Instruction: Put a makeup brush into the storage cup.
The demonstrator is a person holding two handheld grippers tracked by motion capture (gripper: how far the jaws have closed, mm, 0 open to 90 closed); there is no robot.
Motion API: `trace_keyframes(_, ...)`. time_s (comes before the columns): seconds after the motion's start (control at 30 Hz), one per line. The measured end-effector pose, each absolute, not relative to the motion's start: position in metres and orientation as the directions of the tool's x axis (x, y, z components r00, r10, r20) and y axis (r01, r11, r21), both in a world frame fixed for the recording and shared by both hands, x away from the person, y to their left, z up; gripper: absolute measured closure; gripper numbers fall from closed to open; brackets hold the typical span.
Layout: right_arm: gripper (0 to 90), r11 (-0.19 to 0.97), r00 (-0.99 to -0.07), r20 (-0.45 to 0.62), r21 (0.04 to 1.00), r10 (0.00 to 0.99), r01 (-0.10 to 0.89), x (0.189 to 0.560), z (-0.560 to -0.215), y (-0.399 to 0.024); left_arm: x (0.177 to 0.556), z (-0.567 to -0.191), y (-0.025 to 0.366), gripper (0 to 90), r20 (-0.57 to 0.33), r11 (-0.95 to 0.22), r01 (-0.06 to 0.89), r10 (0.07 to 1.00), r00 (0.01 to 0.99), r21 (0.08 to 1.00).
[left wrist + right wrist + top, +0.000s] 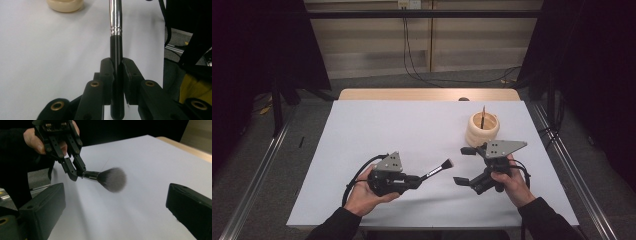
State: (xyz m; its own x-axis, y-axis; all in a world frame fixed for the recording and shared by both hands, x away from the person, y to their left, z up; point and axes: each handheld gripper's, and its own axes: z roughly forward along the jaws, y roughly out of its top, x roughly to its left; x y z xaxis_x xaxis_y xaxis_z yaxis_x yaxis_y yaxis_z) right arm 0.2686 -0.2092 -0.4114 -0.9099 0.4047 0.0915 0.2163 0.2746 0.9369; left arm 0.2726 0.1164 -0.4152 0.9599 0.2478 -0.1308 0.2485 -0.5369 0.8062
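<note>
**Brush clamped on the left, right jaws wide**

Brush (439,169) first: we've got it pinched in the left gripper (418,181), jaws closed tight on the black handle. From the left gripper view, the handle (117,62) runs straight up toward twelve o'clock between the two jaws, the silver ferrule (115,17) just beyond them. In the high view the brush points out from the gripper toward two o'clock, its bristle tip (448,163) raised above the worktop (377,125) and sitting at roughly the six o'clock region of the white surface, between our two hands.

Over to the right gripper (463,165): its jaws stand wide apart with nothing between them. In the right gripper view they frame the scene at eight and four o'clock, and through the gap we see the fluffy grey bristles (113,179) with the left gripper (79,173) at about eleven o'clock, holding the brush just behind the ferrule. Brush head and right jaws are near each other but apart.

Cream ribbed holder (482,128) stands upright at roughly two o'clock on the worktop, just beyond the right gripper, with a thin stick-like item (482,117) rising from it. We catch its base again at eleven o'clock in the left gripper view.

Left hand (364,192) cradles its gripper from below; right hand (512,180) grips at four o'clock.
</note>
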Motion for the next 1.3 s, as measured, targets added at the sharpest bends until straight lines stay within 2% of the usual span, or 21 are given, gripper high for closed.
trace_keyframes(0.3,5.5,0.157,-0.892,0.159,0.957,0.423,0.245,0.271,-0.413,-0.212,0.272,-0.413,0.113,79.7,-0.144,-0.492,0.255,0.253,0.957,0.832)
trace_keyframes(0.5,8.1,0.176,-0.894,0.167,0.95,0.416,0.26,0.271,-0.413,-0.209,0.273,-0.412,0.108,79.7,-0.136,-0.466,0.247,0.26,0.956,0.85)
trace_keyframes(0.6,8.5,0.162,-0.91,0.182,0.953,0.373,0.257,0.271,-0.413,-0.208,0.274,-0.41,0.103,79.7,-0.132,-0.451,0.246,0.27,0.954,0.858)
trace_keyframes(0.77,12.3,0.15,-0.898,0.189,0.952,0.397,0.267,0.271,-0.409,-0.207,0.275,-0.409,0.098,79.7,-0.137,-0.426,0.246,0.271,0.953,0.871)
trace_keyframes(1.3,44.4,0.143,-0.889,0.259,0.932,0.377,0.332,0.276,-0.413,-0.204,0.271,-0.419,0.09,79.7,-0.123,-0.405,0.219,0.251,0.96,0.888)
